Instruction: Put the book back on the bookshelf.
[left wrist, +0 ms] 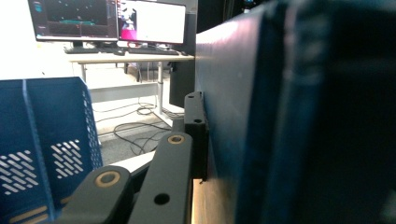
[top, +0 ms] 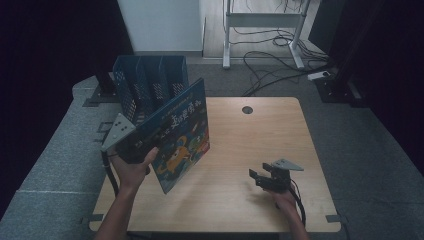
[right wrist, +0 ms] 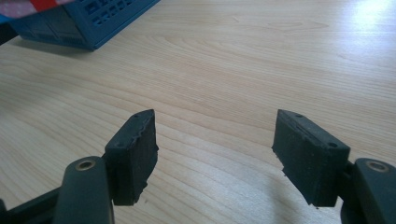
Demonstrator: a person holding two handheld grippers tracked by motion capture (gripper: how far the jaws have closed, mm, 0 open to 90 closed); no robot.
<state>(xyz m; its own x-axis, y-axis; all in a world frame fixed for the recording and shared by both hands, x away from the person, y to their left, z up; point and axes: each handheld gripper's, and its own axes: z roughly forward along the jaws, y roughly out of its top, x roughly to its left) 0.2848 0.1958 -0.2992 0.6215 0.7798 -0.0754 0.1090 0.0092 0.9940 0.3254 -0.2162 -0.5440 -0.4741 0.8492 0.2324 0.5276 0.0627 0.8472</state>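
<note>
A blue picture book (top: 182, 137) with a colourful cover is held up off the wooden table (top: 260, 135), tilted, just in front of a blue mesh file rack (top: 150, 82). My left gripper (top: 142, 145) is shut on the book's lower left edge. In the left gripper view the book's dark blue cover (left wrist: 299, 116) stands against one black jaw, with the rack (left wrist: 42, 140) at the left. My right gripper (top: 264, 176) rests low over the table's front right, open. Bare wood lies between its pads (right wrist: 135, 149), and the rack's corner (right wrist: 79, 18) is far off.
A round cable hole (top: 247, 109) sits at the table's far edge. Beyond it, cables (top: 270, 65) and a white desk frame (top: 262, 20) are on the floor. A desk with monitors (left wrist: 112, 21) stands behind the rack. Open wood spreads between the two grippers.
</note>
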